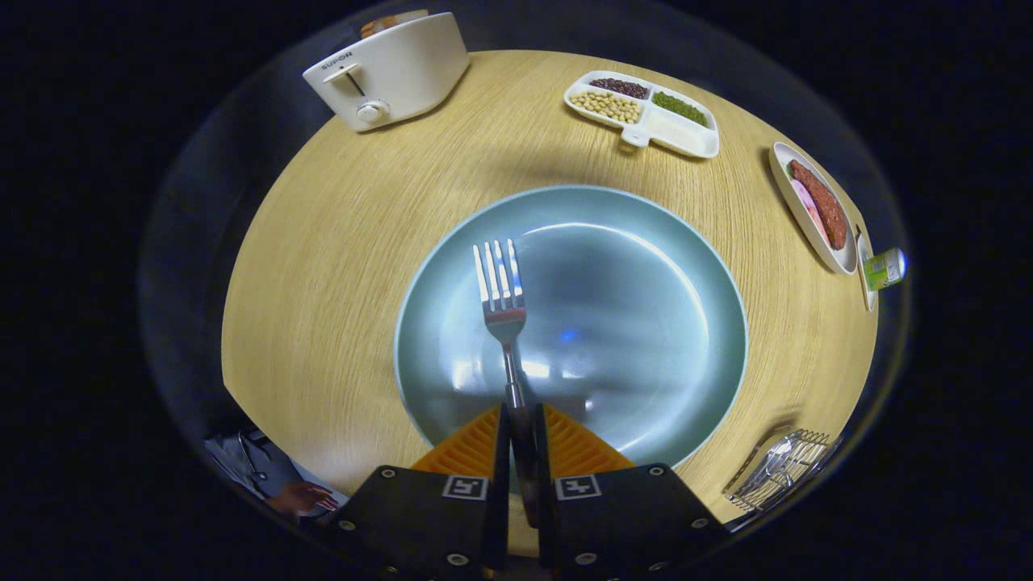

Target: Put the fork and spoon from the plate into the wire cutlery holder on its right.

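Between gripper [516, 440] fingers, shiny four-tined fork [502, 298]

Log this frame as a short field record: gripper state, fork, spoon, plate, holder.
gripper: gripper shut on the fork handle
fork: fork tines pointing ahead, over the plate
plate: plate just ahead of the fingers, bears no spoon
spoon: spoon seems to lie in the holder
holder: wire cutlery holder right of the plate
table: round wooden table

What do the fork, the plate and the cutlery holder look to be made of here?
Fork, handle clamped in the gripper: polished metal, with bright reflections on its tines. Plate: likely glazed ceramic, pale blue with glossy highlights. Cutlery holder: thin metal wire, an open shiny grid.
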